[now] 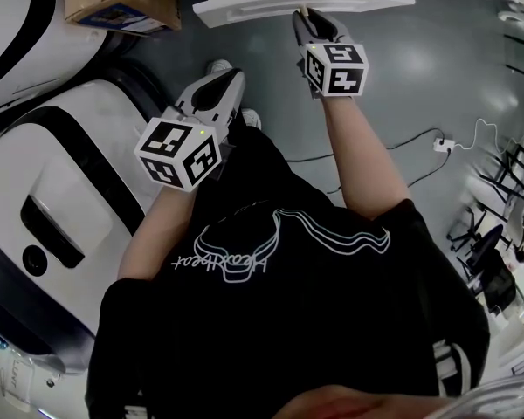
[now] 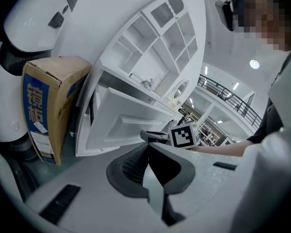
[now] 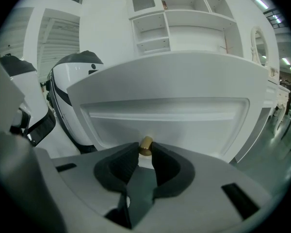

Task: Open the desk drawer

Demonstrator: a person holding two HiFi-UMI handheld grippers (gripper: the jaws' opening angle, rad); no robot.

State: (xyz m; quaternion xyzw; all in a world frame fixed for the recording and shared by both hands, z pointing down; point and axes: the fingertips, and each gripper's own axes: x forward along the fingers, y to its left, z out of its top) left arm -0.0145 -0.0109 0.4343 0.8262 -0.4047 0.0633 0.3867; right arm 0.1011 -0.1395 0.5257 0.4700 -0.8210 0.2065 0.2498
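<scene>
Desk drawer [image 3: 165, 113], far ahead: its brass knob [image 3: 145, 145] clenched in my right gripper [image 3: 144, 153], front judged partly drawn out, more pulling left; my left gripper [image 2: 148, 150] pinched closed, empty, nearer.

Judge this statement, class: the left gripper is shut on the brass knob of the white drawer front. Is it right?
No. It is the right gripper that is shut on the brass knob of the white drawer front, as the right gripper view shows; the left gripper is shut on nothing.
</scene>
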